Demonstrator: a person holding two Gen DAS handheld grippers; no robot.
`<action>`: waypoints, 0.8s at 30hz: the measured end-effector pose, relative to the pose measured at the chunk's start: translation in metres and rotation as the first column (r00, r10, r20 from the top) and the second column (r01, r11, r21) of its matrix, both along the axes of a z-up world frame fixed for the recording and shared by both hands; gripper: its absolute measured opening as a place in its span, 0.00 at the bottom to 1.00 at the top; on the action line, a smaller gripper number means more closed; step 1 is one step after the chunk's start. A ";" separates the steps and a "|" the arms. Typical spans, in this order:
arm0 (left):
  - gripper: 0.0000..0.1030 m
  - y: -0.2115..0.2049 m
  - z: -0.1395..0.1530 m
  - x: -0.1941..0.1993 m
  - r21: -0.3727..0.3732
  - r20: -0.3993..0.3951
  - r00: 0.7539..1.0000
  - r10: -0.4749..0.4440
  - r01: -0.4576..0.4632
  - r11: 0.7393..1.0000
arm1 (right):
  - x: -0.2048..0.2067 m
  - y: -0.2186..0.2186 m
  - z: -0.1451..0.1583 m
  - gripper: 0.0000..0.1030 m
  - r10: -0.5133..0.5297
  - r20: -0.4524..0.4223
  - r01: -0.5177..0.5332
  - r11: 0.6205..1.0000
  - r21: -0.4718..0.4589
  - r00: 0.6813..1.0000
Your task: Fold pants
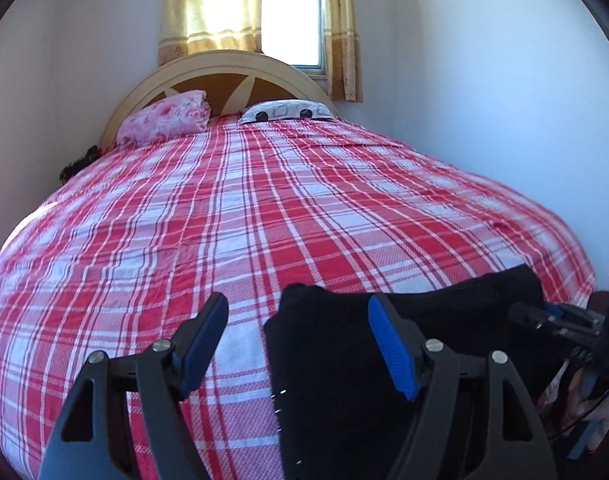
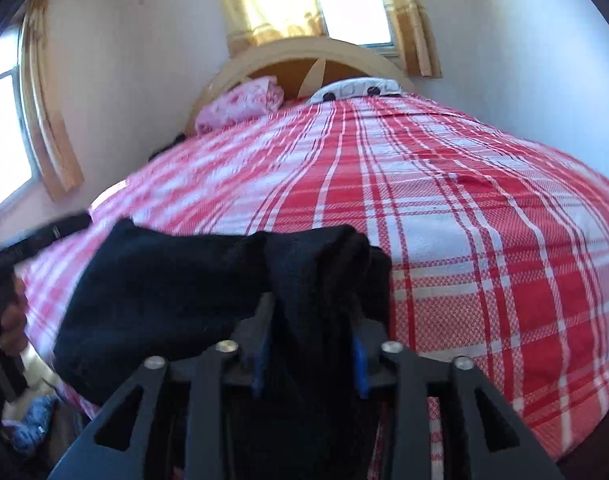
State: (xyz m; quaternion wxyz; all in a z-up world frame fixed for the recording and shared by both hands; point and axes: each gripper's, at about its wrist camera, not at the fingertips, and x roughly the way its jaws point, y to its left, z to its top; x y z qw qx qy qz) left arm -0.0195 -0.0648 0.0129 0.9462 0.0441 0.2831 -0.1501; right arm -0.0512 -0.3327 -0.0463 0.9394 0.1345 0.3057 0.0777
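Where the black pants (image 2: 176,292) lie bunched at the near edge of the bed (image 2: 484,248), a thick fold of them is clamped between the blue-padded fingers of the right gripper (image 2: 310,364), which are drawn narrow around the cloth. The rest of the garment spreads leftward in that view, draped over the mattress edge. From the left wrist camera the pants (image 1: 344,360) show as a dark mound on the plaid bedspread (image 1: 264,208), with a row of small pale stitches or studs along one seam. The left gripper (image 1: 300,344) hangs above the bedspread with its fingers spread wide, holding nothing; its right finger (image 1: 392,352) overlaps the pants in view, though contact cannot be judged.

Farther off: a pink floral pillow (image 1: 164,118) and a white patterned pillow (image 1: 284,112) rest against the curved wooden headboard (image 1: 220,68). Behind it, a bright window (image 1: 290,24) with yellow curtains (image 1: 208,8). White walls on both sides.
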 end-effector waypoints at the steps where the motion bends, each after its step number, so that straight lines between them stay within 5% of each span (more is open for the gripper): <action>1: 0.73 -0.002 0.001 0.000 -0.002 0.000 1.000 -0.003 0.003 1.000 | -0.002 -0.007 0.003 0.42 -0.018 -0.001 0.018 0.999 0.044 1.000; 3: 0.73 -0.004 0.005 0.002 -0.029 -0.003 1.000 -0.012 0.012 1.000 | -0.018 -0.022 0.017 0.42 -0.108 0.051 0.103 0.990 0.095 0.993; 5: 0.73 -0.009 0.006 0.003 -0.035 0.007 1.000 -0.010 0.010 0.999 | -0.032 -0.022 0.035 0.42 -0.166 0.136 0.161 0.986 0.047 0.977; 11: 0.73 -0.036 -0.009 0.008 0.006 0.025 0.999 -0.035 0.035 0.999 | -0.006 0.032 0.044 0.42 0.025 0.135 -0.008 0.992 -0.124 0.990; 15: 0.78 -0.032 -0.041 0.032 0.011 -0.119 0.992 0.033 -0.032 0.999 | 0.019 0.024 0.006 0.42 -0.024 0.054 0.029 0.995 -0.091 0.998; 20: 1.00 -0.014 -0.058 0.056 -0.095 -0.257 0.963 0.081 -0.108 0.990 | 0.021 0.024 0.007 0.42 -0.021 0.050 0.026 0.995 -0.097 0.999; 24: 1.00 -0.008 -0.057 0.055 -0.128 -0.302 0.951 0.060 -0.102 0.986 | -0.005 0.022 0.025 0.42 -0.045 0.101 0.045 0.999 0.001 0.994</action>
